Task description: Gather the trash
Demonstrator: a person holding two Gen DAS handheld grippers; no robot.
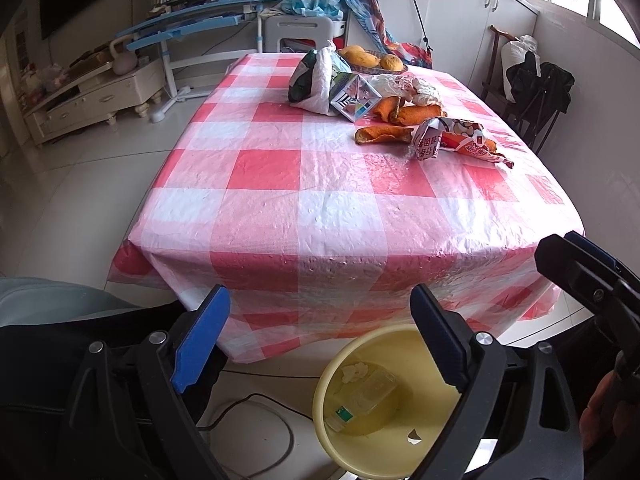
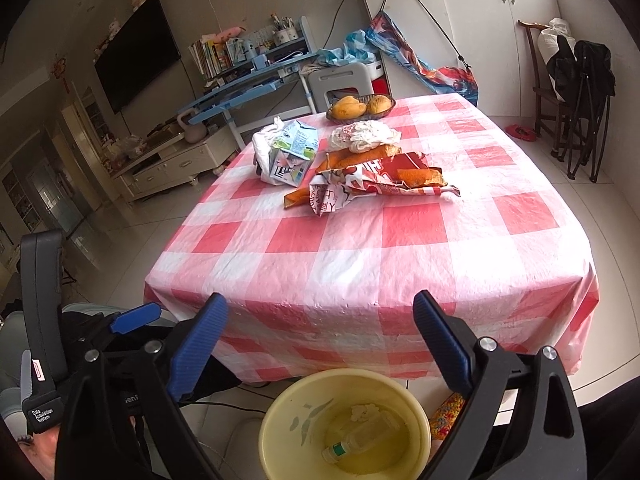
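both grippers' fingers (image 1: 202, 340) (image 2: 440, 344) wide apart and empty over yellow bin (image 2: 280, 412), its near rim cut off

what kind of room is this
Most likely a home living and dining room: a table under a pink checked cloth, a wall-mounted television above a low cabinet, and a child's blue study desk.

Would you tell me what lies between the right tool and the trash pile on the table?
Only bare checked tablecloth separates the right tool from the trash pile, as its own wrist view shows.
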